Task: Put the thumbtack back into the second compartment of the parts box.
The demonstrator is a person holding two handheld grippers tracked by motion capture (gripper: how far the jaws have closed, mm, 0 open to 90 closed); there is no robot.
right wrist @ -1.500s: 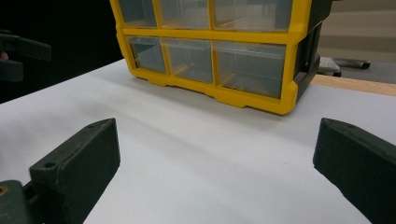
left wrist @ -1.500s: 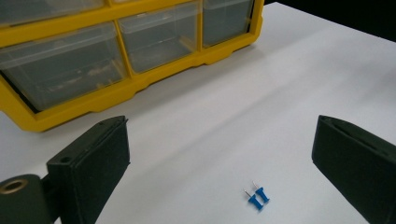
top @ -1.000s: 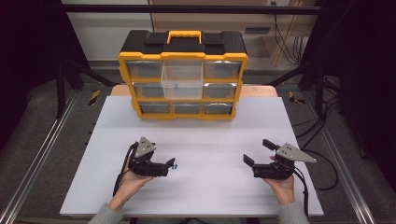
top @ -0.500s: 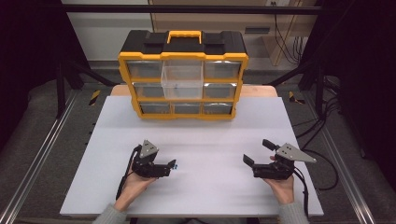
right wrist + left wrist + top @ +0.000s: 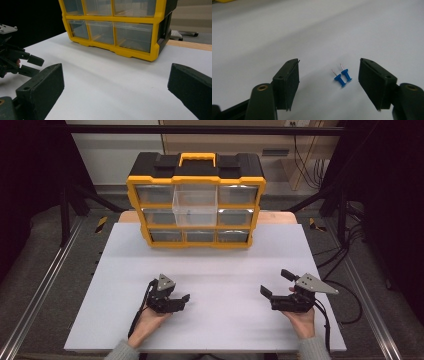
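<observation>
Two blue pushpins [image 5: 339, 80] [image 5: 346, 75] lie side by side on the white table [image 5: 220, 270], pins pointing away. My left gripper [image 5: 329, 72] is low over the table with a jaw on either side of them. Its jaws have just been closing, but the pads [image 5: 292, 82] stand clear of the pins, so it is open. In the high view the left gripper [image 5: 186, 302] is at the front left. My right gripper [image 5: 275, 282] rests at the front right, wide open and holding nothing [image 5: 116, 75].
A yellow and black drawer organizer [image 5: 196, 202] stands at the table's far edge, with one clear drawer [image 5: 195, 206] in its middle column pulled out. In the right gripper view its lower drawers [image 5: 117, 27] are ahead and the left gripper [image 5: 35, 65] is at the left.
The left gripper has sunk toward the table over the blue pushpins and its jaws have narrowed. The right gripper has stayed put.
</observation>
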